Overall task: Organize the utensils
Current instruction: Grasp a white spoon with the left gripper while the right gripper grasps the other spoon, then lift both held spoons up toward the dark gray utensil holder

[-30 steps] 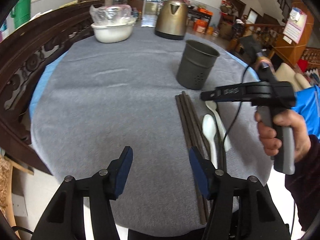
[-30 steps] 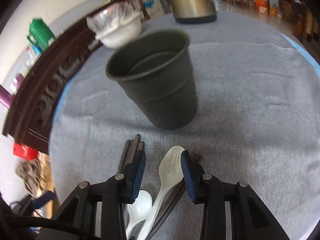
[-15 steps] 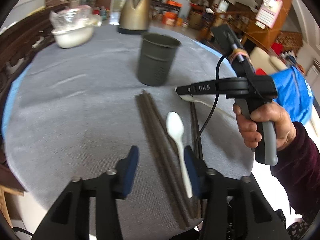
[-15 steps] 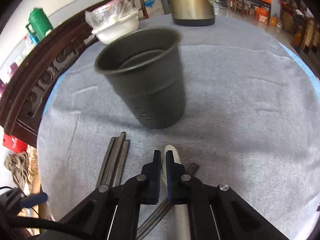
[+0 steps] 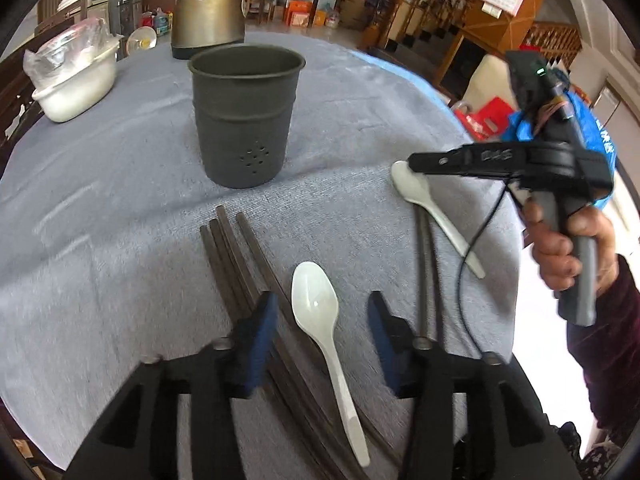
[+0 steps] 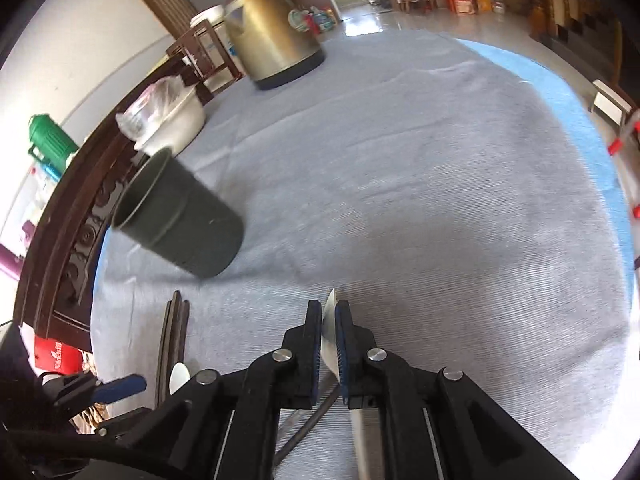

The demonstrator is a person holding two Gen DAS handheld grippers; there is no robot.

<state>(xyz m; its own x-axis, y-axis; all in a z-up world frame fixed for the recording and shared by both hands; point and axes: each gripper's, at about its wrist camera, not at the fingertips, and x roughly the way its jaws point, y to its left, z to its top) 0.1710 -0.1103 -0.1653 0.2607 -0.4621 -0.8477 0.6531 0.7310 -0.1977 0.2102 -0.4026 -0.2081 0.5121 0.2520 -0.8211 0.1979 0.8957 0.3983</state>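
Observation:
A dark metal utensil cup stands upright on the grey cloth, also in the right wrist view. My left gripper is open, its fingers either side of a white plastic spoon lying beside several dark chopsticks. My right gripper is shut on a second white spoon; in the left wrist view the right gripper holds that spoon by its bowl, handle trailing down over more chopsticks.
A brass kettle and a white bowl covered in plastic stand at the table's far side. A carved wooden chair back lies left. The table edge runs close on the right.
My left gripper moved forward and right, so its open fingers now flank the near spoon. My right gripper, shut on the other spoon, swung right and lifted its bowl end.

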